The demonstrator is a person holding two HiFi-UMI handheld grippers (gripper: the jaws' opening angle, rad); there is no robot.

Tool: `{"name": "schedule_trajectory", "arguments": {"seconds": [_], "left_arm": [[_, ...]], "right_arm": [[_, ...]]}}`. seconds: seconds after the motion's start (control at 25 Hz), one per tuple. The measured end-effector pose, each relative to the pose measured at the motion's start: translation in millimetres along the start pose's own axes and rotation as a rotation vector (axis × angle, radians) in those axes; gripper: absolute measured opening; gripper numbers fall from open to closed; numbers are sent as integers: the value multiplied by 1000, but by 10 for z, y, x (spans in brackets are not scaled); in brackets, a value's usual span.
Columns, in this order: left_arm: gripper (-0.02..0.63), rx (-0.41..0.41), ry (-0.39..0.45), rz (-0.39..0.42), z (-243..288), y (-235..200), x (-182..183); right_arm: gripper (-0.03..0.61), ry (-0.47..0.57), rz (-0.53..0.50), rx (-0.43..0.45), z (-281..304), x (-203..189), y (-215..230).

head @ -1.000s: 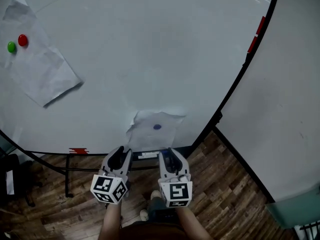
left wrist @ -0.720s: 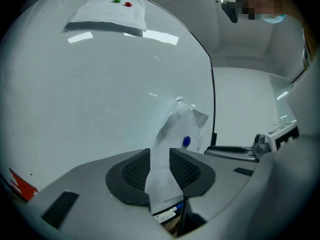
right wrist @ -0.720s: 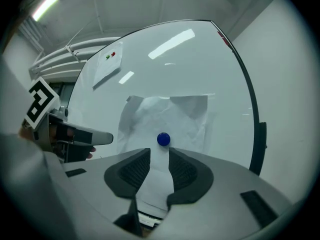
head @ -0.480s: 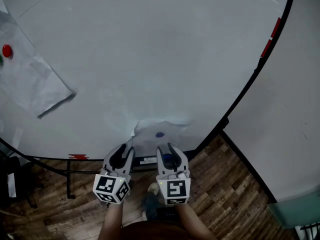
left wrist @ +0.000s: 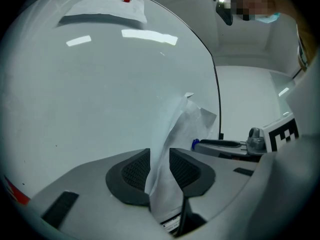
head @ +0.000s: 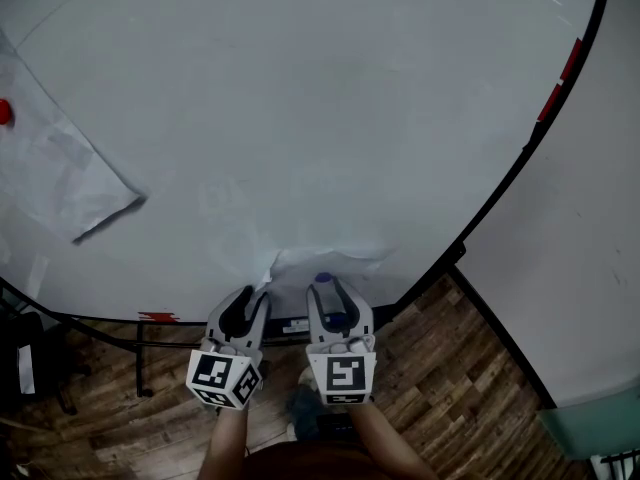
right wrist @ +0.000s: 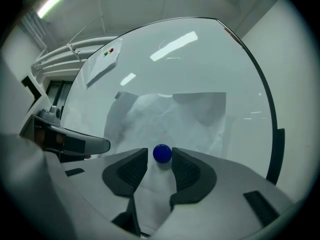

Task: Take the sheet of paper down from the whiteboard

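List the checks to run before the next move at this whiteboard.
1. Left gripper clamped on the crumpled white paper sheet: ok.
2. Round blue magnet between the right gripper's opening jaws: ok.
3. Its pads pressing the magnet: not ok, a gap shows beside it.
4. Sheet free of the white whiteboard: not ok, the magnet lies against it.
5. Second white sheet under its red magnet, away from both grippers: ok.

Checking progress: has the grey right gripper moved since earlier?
Yes, the right gripper advanced over the whiteboard's black bottom edge; its opening jaws flank the round blue magnet.
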State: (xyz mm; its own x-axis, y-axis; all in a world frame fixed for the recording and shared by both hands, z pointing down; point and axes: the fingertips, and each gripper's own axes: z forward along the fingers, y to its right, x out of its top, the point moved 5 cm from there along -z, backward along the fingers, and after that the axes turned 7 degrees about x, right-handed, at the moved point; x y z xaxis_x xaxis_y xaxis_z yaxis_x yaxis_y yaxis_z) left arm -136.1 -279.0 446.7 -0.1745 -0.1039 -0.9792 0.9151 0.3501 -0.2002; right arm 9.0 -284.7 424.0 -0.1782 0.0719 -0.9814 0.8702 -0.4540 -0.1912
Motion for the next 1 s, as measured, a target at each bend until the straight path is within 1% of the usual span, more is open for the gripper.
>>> {"name": "schedule_trajectory", "arguments": {"seconds": [0.24,0.36,0.48,0.56,0.72,0.88,1.0], "left_arm": [[112,12,12,2,44,-5,-8],[106,24,13,8,50,-23,-11],[104,14,21,0,49,-16,-12],[104,5,26,-4,48,-5,-15],[98,6,31,7,83,17,6],[58,25,31,2,85,-19,3],[43,25,31,3,95,-29,7]], "right_arm": [[144,-1,-35,-31,77,14,3],[143,9,-75,-56,86,8,1],[121,30,-106,-80,97,9,9],[120,33,-110,-88,94,3,7],[120,8,-97,-89,92,-10,2],[126,19,-119,-83,92,-12,8],[135,17,-98,-88,91,12,23]]}}
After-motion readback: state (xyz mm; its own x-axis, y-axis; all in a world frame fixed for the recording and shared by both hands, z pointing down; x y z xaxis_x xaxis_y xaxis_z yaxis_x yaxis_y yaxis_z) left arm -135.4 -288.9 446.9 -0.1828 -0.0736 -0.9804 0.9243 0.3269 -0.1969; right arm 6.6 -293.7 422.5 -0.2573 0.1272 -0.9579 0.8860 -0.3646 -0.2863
